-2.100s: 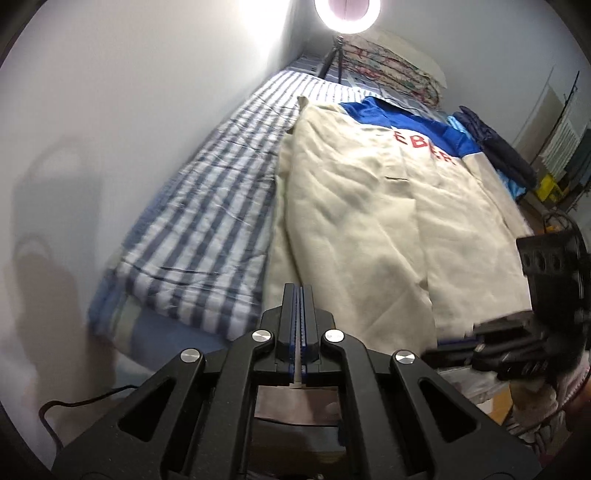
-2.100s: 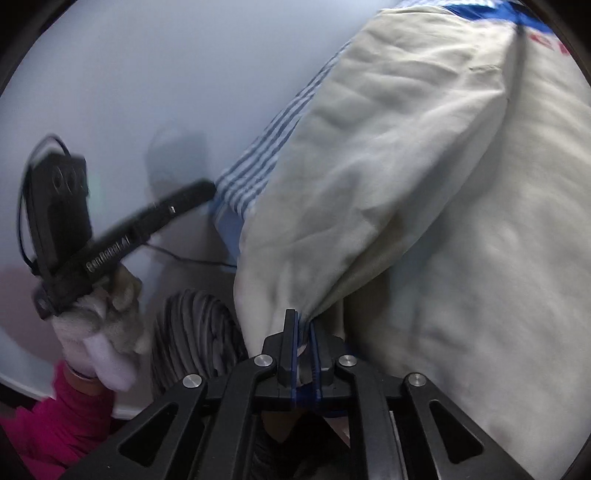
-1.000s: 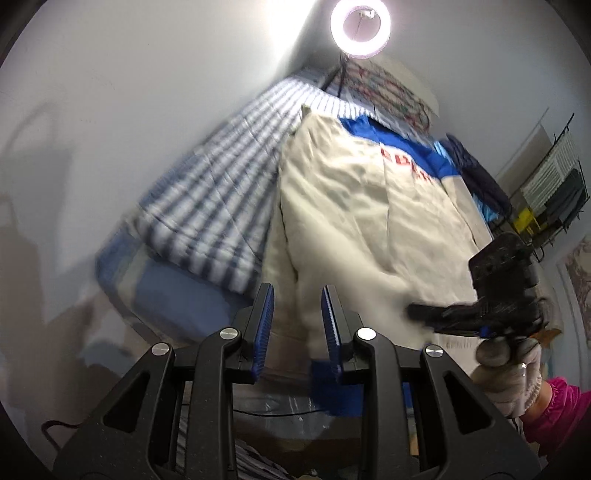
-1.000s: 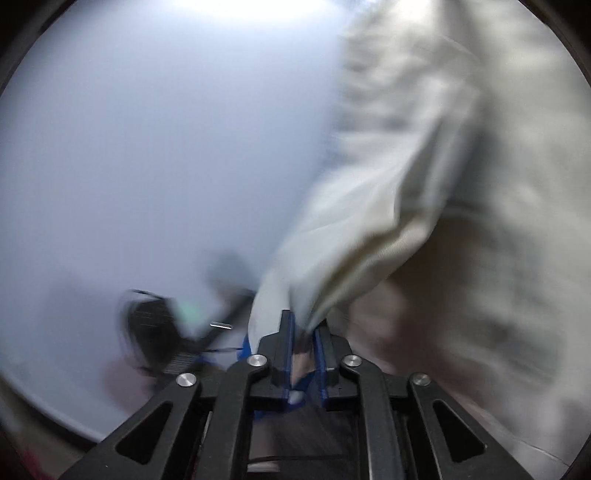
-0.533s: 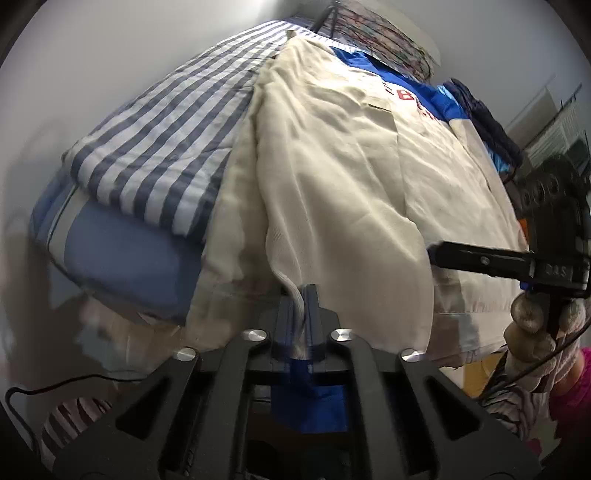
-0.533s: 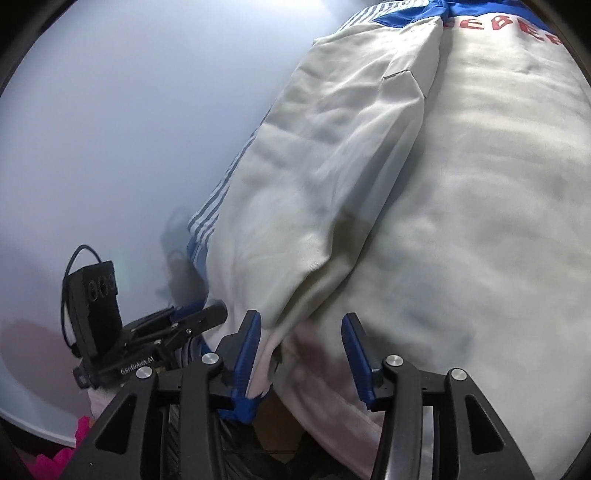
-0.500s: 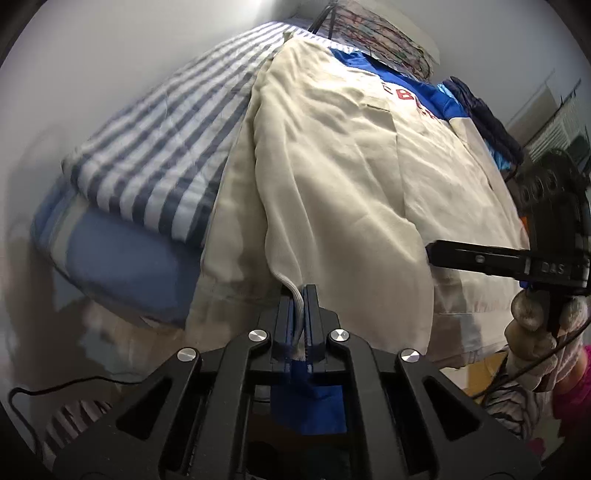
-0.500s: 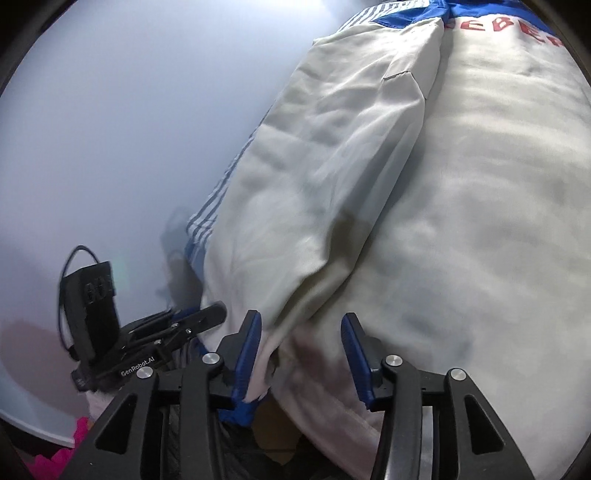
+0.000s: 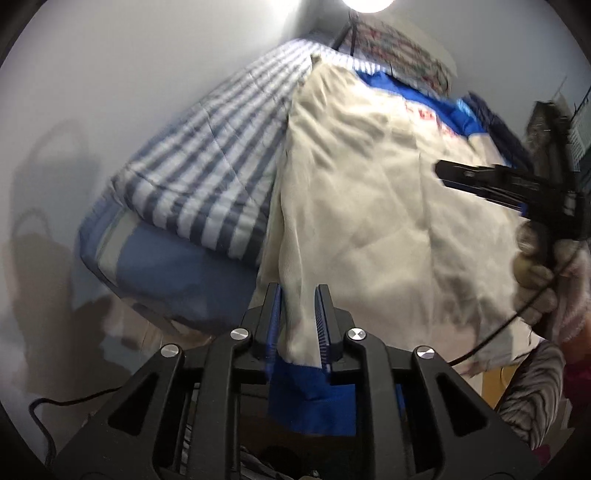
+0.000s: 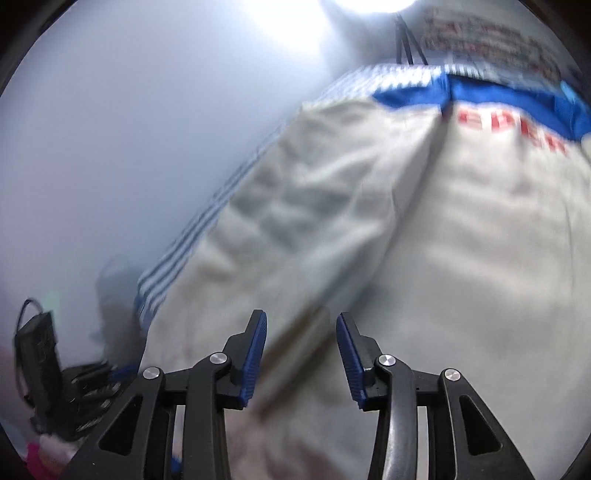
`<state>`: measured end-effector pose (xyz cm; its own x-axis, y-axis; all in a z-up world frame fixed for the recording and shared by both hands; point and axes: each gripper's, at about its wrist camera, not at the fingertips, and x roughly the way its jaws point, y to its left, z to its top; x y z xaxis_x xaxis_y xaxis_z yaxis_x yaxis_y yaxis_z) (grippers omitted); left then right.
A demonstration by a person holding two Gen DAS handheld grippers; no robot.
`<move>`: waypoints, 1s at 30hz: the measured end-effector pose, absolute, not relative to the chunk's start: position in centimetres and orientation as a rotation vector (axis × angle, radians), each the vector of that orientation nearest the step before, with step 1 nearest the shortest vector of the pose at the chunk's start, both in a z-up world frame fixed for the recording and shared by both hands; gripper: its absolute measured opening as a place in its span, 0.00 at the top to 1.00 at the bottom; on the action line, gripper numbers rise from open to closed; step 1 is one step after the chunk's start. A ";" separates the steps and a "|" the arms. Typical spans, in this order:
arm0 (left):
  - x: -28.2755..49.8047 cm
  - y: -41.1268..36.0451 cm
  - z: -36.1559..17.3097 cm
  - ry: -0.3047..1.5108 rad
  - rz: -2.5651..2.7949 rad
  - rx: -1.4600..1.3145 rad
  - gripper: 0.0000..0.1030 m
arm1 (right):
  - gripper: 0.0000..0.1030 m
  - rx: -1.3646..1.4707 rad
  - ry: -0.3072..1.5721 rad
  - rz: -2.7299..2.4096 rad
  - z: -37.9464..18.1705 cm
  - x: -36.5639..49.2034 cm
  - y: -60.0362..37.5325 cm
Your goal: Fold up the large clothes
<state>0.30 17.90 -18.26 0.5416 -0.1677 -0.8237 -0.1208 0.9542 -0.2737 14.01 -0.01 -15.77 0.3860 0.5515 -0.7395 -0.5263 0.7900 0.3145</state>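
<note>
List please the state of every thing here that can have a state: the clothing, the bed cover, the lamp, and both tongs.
Cream garment: spread on the bed, one sleeve folded inward, hem hanging over the near edge.
Striped bedspread: lying flat, partly covered.
Ring light: on.
Left tongs: just opened, hem fabric loose between the pads.
Right tongs: open, above the garment, holding nothing.

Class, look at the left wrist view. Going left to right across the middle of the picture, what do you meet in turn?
White wall → striped blue-and-white bedding → cream jacket → right gripper → gloved hand holding it.
</note>
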 end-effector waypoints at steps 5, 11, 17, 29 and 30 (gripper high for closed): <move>0.9 17.9 -15.5 0.932 -0.025 -0.312 0.83 | 0.60 -0.046 0.929 0.672 -17.6 17.8 2.7; 2.1 17.3 -13.4 0.896 -0.013 -0.304 0.83 | 0.65 -0.097 1.039 0.519 -20.4 19.1 -0.1; 4.0 15.7 -9.0 0.832 -0.032 -0.301 0.83 | 0.65 -0.119 0.929 0.576 -15.7 15.7 -2.8; 16.4 13.7 -2.8 0.810 -0.083 -0.274 0.83 | 0.57 0.018 0.763 0.581 -6.8 15.5 -9.6; 18.0 14.0 -3.2 0.824 -0.089 -0.283 0.83 | 0.57 0.025 0.768 0.578 -7.0 16.1 -9.6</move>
